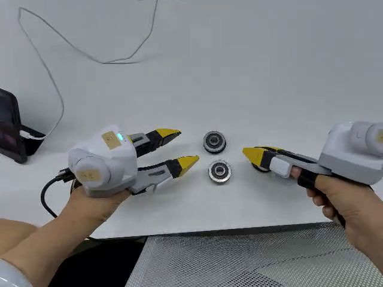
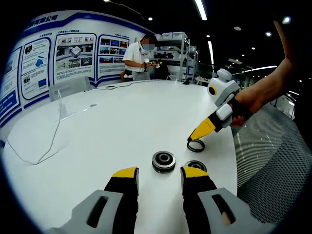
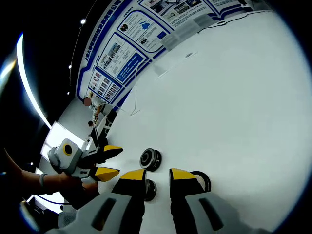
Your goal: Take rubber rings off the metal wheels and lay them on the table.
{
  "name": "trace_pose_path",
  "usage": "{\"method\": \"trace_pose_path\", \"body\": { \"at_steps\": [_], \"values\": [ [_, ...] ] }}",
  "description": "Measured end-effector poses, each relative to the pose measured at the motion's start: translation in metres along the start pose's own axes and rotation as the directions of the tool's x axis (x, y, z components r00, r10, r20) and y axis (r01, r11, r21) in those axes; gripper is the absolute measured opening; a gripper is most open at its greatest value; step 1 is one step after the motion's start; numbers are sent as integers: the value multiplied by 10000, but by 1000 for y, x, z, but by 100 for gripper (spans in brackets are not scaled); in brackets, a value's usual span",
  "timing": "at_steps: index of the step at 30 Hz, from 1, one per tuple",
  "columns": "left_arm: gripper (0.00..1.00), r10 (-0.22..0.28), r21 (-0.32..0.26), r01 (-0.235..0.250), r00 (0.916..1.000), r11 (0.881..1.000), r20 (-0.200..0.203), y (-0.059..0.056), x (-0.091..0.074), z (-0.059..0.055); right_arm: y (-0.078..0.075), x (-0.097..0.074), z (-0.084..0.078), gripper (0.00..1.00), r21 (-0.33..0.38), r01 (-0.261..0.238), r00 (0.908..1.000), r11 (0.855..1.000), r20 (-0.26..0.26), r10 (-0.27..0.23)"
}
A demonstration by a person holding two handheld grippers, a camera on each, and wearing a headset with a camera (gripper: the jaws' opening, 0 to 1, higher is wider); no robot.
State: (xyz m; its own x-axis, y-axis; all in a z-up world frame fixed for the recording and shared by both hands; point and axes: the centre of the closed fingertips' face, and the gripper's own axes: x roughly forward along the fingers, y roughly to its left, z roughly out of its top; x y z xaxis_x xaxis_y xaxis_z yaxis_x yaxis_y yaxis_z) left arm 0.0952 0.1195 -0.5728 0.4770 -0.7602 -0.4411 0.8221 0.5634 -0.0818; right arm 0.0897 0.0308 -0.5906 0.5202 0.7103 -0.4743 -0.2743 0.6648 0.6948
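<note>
The jaws of the left gripper point(image 1: 178, 148) are held apart with nothing between them and are aimed at the two metal wheels just to their right. In the right gripper view a gap is seen between the jaws of the right gripper point(image 1: 254, 155), and nothing is clamped there. One rubber ring point(image 1: 261, 168) is found at that gripper's tip, on or just above the table point(image 1: 239, 72). It cannot be told whether it lies free or is hooked on one jaw.

If it is hooked, it could be dragged or flicked away when the right gripper is drawn back. The far wheel point(image 1: 214, 142) and the near wheel point(image 1: 219, 171) lie flat, close together but apart. Whether rings are seated on them cannot be told. A wheel could be pushed aside by an off-centre pinch from the left gripper, and the near one could be nudged toward the near table edge. A stretched ring could also snap off and fly.

No tray or box is in use: wheels and ring are laid on the bare table. A dark device point(image 1: 9, 125) with a cable point(image 1: 60, 95) is kept well apart at the far left.
</note>
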Motion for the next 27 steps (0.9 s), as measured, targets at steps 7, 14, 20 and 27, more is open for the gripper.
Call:
{"method": "trace_pose_path", "body": {
  "at_steps": [7, 14, 20, 27],
  "values": [
    [33, -198, 143, 198, 9998, 9997, -14, -4, 12, 5, 5, 15, 1, 20, -27, -136, 9998, 9999, -122, 136],
    [26, -307, 285, 312, 9994, 9991, -165, -5, 24, 5, 6, 28, 0, 19, -116, -190, 9994, 9998, -307, 187],
    [20, -443, 470, 459, 9984, 9978, -346, -6, 32, 3, 6, 32, -2, 20, -17, -254, 9989, 9997, -393, 253],
    [14, -624, 665, 664, 9962, 9956, -605, -7, 41, -1, 6, 34, -3, 20, 251, -325, 9987, 9992, -378, 335]
  ]
}}
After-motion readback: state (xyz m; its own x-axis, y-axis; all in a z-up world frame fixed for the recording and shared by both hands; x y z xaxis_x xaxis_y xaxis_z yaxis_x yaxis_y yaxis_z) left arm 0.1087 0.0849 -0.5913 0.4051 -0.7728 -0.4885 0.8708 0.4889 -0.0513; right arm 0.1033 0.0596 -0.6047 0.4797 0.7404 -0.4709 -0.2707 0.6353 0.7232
